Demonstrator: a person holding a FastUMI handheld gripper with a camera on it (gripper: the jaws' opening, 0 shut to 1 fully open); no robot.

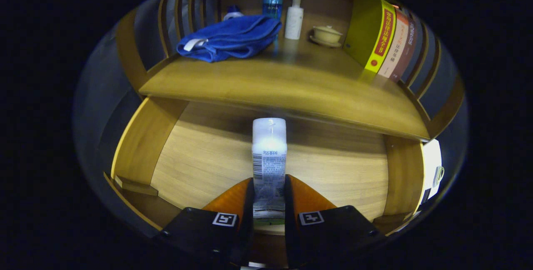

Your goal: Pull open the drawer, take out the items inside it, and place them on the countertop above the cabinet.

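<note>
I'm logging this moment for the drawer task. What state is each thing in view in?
gripper: shut on the tube
tube: held between the fingers, cap end forward, above the drawer
drawer: pulled open
blue towel: crumpled on the countertop
pump bottle: upright
lidded bowl: lid on, on its saucer
books: standing upright

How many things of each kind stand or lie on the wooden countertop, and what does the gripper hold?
Blue folded cloth towel: 1
Blue glass cup: 1
White pump bottle: 1
Cream lidded ceramic cup on saucer: 1
Upright books: 3
White tube with printed label, held in the shut gripper over the open drawer: 1
Total: 8
</note>
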